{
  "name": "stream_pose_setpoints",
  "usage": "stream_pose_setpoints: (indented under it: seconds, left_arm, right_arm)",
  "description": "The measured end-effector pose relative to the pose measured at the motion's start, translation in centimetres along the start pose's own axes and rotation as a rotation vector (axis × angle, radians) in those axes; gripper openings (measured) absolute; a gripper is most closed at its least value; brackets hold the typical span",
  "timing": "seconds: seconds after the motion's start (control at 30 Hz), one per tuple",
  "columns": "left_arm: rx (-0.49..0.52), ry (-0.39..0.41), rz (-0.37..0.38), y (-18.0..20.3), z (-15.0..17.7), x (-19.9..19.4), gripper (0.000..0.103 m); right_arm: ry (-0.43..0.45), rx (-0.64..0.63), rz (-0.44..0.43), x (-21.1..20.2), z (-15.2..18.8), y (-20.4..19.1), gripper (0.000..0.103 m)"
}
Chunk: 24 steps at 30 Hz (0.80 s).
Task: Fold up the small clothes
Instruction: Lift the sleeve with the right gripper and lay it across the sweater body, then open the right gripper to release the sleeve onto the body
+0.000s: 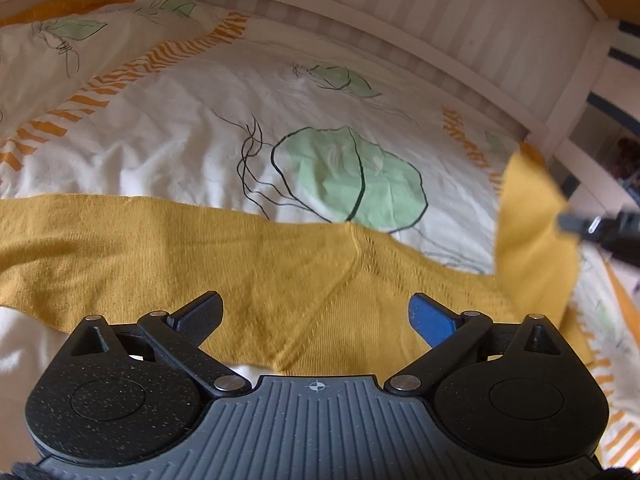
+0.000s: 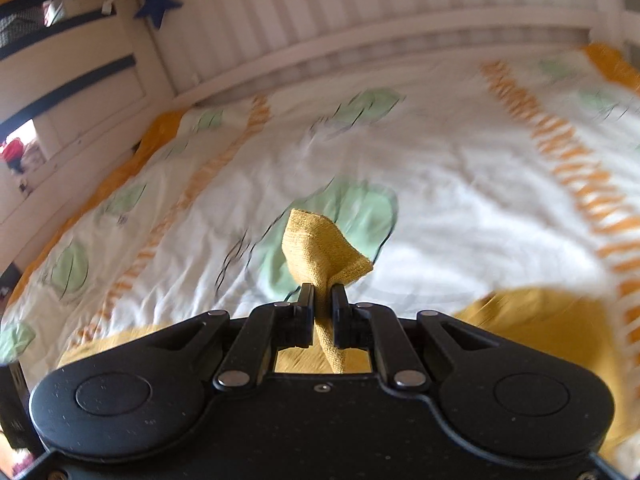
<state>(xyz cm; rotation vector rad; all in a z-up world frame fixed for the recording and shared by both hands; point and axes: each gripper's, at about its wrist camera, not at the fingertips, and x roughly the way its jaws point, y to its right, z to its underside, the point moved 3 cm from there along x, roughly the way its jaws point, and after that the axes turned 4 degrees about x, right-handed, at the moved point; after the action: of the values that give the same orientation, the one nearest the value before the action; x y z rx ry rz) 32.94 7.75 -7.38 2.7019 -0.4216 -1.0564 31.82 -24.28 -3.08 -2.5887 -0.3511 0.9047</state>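
Mustard-yellow knit garment (image 1: 256,264) lies across the bed's leaf-print duvet (image 1: 192,136), its near edge hidden beneath the left gripper (image 1: 316,316), whose jaws gape wide. Right gripper (image 2: 323,298) pinches one lifted corner; that view is motion-blurred.

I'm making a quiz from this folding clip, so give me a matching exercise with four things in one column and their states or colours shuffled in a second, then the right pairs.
Things:
1. left gripper
2. right gripper
3. yellow garment
4. star

States:
A. dark blue, hanging on the white bed frame
B. shut on a pinched corner of fabric
C. open, above the cloth
D. mostly spread on the leaf-print duvet, one end lifted

Pairs: 1-C, 2-B, 3-D, 4-A
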Motion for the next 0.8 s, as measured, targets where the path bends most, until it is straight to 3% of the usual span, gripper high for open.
stream_pose_setpoints:
  seconds: [0.27, 0.33, 0.37, 0.5, 0.8]
  left_arm:
    - [-0.096, -0.015, 0.050, -1.1, -0.4, 1.4, 0.100]
    - [-0.103, -0.029, 0.067, -0.9, -0.3, 2.1, 0.100]
    - [-0.100, -0.033, 0.071, -0.8, -0.3, 2.4, 0.100]
    - [-0.082, -0.055, 0.096, 0.1, 0.3, 3.3, 0.100]
    - [-0.012, -0.104, 0.158, 3.4, 2.0, 5.0, 0.100]
  right_arm:
    - [-0.133, -0.020, -0.098, 3.4, 5.7, -2.2, 0.027]
    - [-0.144, -0.019, -0.095, 3.5, 6.5, -1.8, 0.036]
    - [-0.142, -0.019, -0.089, 3.3, 6.9, -1.5, 0.042]
    - [-0.115, 0.003, -0.052, 1.3, 7.2, 1.3, 0.043]
    - [0.023, 0.084, 0.073, -4.0, 6.3, 9.7, 0.059]
